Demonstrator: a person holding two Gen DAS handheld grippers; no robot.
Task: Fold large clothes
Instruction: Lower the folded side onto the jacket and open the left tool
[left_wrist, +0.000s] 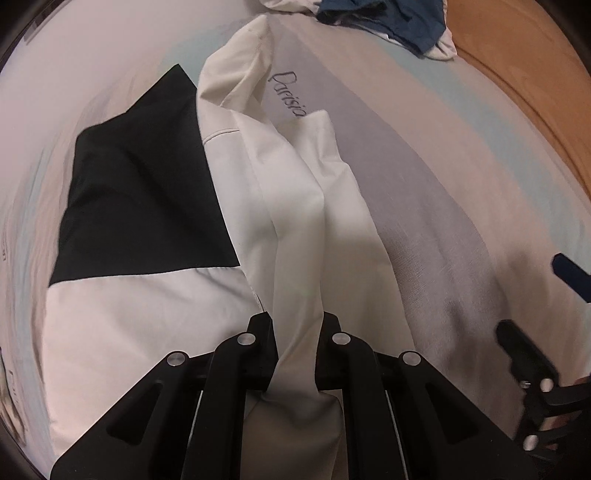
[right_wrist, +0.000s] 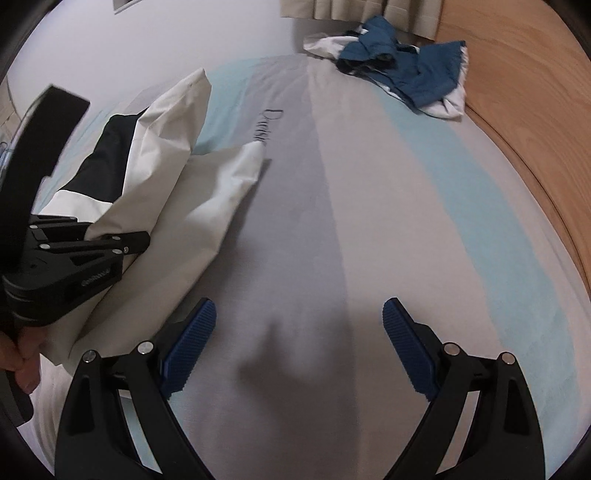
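A large white garment with a black panel (left_wrist: 147, 192) lies on the striped bed sheet (left_wrist: 424, 184). My left gripper (left_wrist: 297, 325) is shut on a bunched fold of its white cloth (left_wrist: 295, 240), which runs away from the fingers up the bed. In the right wrist view the same garment (right_wrist: 155, 155) lies at the left, with the left gripper (right_wrist: 136, 240) clamped on it. My right gripper (right_wrist: 299, 314) is open and empty, its blue pads (right_wrist: 192, 343) wide apart just above bare sheet to the right of the garment.
A crumpled blue and white garment (right_wrist: 406, 74) lies at the far end of the bed. A wooden board (right_wrist: 535, 110) runs along the right edge. Curtains (right_wrist: 351, 11) hang beyond the bed. The sheet bears dark script lettering (left_wrist: 288, 92).
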